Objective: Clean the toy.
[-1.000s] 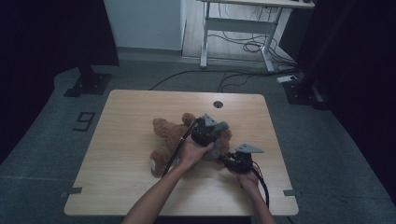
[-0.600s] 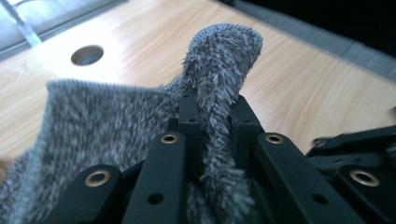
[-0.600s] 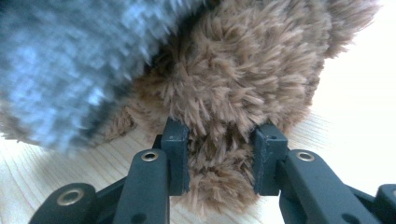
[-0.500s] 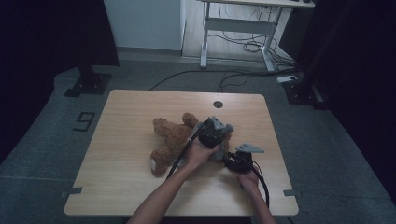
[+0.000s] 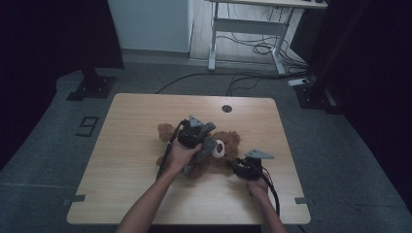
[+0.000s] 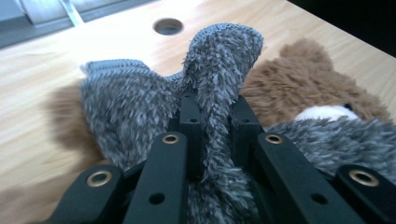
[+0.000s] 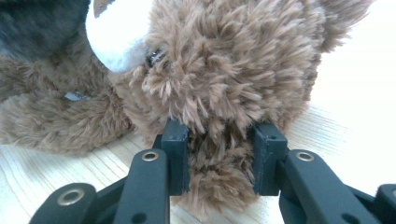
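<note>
We record a brown bear [image 5: 228, 145] lying mid-worktop [image 5: 126, 145], our left hand-held gripper [image 6: 212, 116] reaching forward over it and pinching its grey cloth [image 6: 130, 102], our right hand-held gripper [image 7: 219, 154] low beside it, jaws clamping brown fur.

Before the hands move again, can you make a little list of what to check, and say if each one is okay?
1. Left gripper pinching the grey fuzzy cloth: ok, cloth is squeezed between its fingers.
2. Right gripper holding the teddy bear: ok, brown fur sits between its fingers.
3. Cloth lying over the bear: ok.
4. Bear resting on the table: ok, well away from the edges.
5. How firmly the right gripper's fingers grip: cannot tell, fur hides the contact.
</note>
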The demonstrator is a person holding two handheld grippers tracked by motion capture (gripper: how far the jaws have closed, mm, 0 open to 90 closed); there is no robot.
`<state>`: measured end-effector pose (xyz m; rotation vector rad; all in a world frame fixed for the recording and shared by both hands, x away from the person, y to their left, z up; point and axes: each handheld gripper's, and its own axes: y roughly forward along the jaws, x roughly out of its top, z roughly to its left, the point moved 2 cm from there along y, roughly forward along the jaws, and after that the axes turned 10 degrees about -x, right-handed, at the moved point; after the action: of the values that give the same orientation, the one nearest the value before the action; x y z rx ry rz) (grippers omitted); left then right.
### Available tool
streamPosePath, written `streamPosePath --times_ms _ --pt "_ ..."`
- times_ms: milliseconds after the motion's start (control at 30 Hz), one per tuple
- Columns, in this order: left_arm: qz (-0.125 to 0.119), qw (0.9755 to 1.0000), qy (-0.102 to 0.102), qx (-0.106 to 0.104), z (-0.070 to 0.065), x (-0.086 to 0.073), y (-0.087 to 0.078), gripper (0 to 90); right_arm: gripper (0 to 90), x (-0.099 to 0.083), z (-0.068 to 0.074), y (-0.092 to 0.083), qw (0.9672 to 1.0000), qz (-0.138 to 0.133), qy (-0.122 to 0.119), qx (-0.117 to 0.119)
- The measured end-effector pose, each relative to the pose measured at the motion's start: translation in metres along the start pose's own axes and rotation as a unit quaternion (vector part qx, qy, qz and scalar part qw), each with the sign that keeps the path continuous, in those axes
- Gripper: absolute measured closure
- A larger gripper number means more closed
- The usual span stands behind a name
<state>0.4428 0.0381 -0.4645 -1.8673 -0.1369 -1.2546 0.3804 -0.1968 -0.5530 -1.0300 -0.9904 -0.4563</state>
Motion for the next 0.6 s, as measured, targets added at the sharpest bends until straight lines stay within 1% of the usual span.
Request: streamPosePath --times_ms 100,133,167,200,333,367,467,533,600 --pt "-0.003 0.9998 0.002 0.019 0.01 -0.002 -0.013 78.8 64.7 0.0 0.0 0.0 1.0 0.001 0.001 0.0" --pt "-0.003 0.9996 0.002 0.027 0.016 -0.003 -0.019 78.8 64.7 0.0 0.0 0.0 1.0 0.001 0.002 0.0" --pt "-0.004 0.9996 0.0 0.029 0.019 -0.005 -0.022 78.8 64.7 0.0 0.0 0.0 1.0 0.002 0.002 0.0" --pt "-0.005 0.9994 -0.004 0.034 0.025 -0.007 -0.027 78.8 64.7 0.0 0.0 0.0 1.0 0.002 0.003 0.0" --pt "-0.008 0.9982 -0.026 0.053 0.046 -0.021 -0.041 78.7 64.6 0.0 0.0 0.0 1.0 0.001 0.001 -0.001" --pt "-0.008 0.9977 -0.034 0.059 0.054 -0.027 -0.045 78.7 64.7 0.0 0.0 0.0 1.0 0.001 0.001 0.0" --pt "-0.004 0.9962 -0.057 0.066 0.069 -0.041 -0.052 78.7 64.7 0.0 0.0 0.0 1.0 0.001 0.003 0.001" --pt "0.005 0.9954 -0.054 0.079 0.075 -0.048 -0.054 78.7 64.7 0.0 0.0 0.0 1.0 0.001 0.003 0.001" --pt "0.015 0.9939 -0.053 0.095 0.081 -0.055 -0.056 78.7 64.7 0.0 0.0 0.0 1.0 0.0 0.003 0.001"
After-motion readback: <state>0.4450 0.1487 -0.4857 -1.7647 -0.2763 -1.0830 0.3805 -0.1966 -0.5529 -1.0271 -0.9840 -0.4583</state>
